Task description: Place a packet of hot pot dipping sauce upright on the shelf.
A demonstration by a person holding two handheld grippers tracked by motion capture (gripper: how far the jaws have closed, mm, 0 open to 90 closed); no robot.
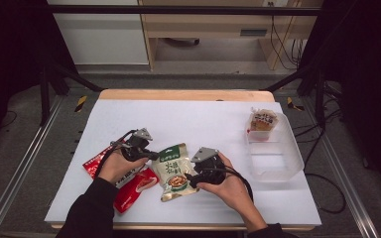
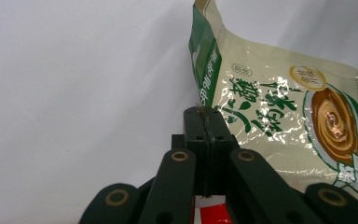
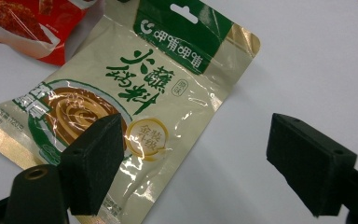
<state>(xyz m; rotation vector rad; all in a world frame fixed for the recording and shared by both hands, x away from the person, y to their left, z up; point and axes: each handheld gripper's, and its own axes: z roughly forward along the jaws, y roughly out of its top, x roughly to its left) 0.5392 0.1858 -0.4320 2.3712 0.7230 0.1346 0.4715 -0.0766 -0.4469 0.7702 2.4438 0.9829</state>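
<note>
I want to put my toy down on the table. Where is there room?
The far half of the white table is bare, from the back wooden edge down to the grippers. So is the near right corner, below the clear bin. The near left is crowded: red packets, the green-and-cream pouch and both hands sit close together there.

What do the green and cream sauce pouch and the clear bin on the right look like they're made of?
The sauce pouch looks like glossy printed plastic film, perhaps foil-lined: it wrinkles, throws bright glare and has gold sealed edges. The clear bin looks like rigid translucent plastic with a slightly frosted finish, since the white table shows through its walls.
</note>
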